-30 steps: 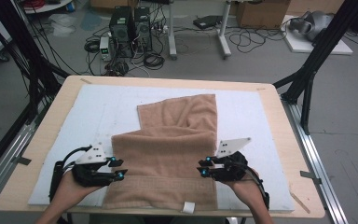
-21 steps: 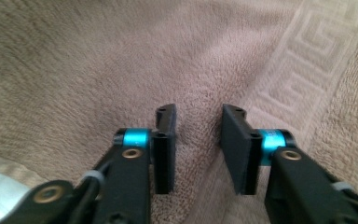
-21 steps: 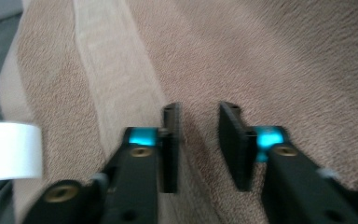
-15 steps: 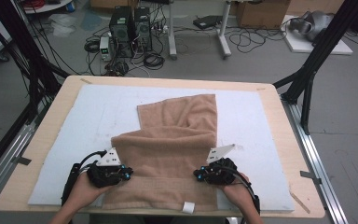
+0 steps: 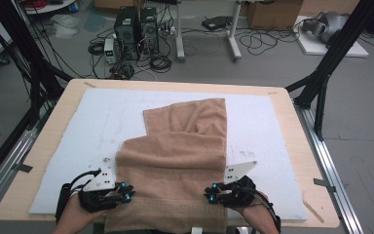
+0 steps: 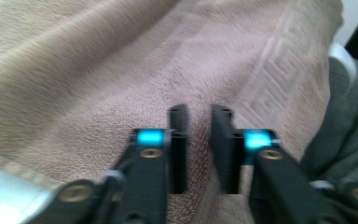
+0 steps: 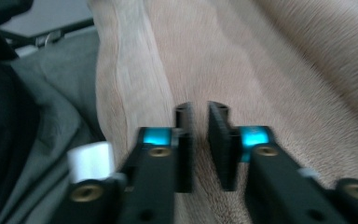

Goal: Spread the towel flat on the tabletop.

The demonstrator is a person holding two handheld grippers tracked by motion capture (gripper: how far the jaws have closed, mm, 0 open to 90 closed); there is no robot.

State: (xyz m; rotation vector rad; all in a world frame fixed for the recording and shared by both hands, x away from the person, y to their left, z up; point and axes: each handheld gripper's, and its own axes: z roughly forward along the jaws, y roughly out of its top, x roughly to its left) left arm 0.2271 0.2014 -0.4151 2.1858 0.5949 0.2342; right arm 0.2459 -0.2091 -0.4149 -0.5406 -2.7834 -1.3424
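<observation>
work in hand: the person is folding a tan towel (image 5: pixel 180 161) on the white mat (image 5: pixel 78 131) that is covering the table (image 5: pixel 304 161).
towel position: it is lying in the middle of the mat, its far part reaching toward 12 o'clock and its near hem hanging over the table edge at 6 o'clock.
done so far: the towel is already sitting doubled, with a wider near layer over a narrower far panel whose right side is running at a slant; that looks like one fold made.
left gripper (image 5: pixel 119 192): it is sitting at the towel's near left edge, about 7 o'clock; its fingers (image 6: pixel 179 149) have just been opening and are standing a narrow gap apart, gripping nothing, with terry cloth lying beyond them.
right gripper (image 5: pixel 213 194): it is sitting at the near right edge, about 5 o'clock; its fingers (image 7: pixel 185 149) have also just been opening to a slim gap, holding nothing, over the towel.
left to do: judging by the shape, both near corners are still waiting to be pinched and carried toward 12 o'clock.
progress: roughly the middle of the job.
</observation>
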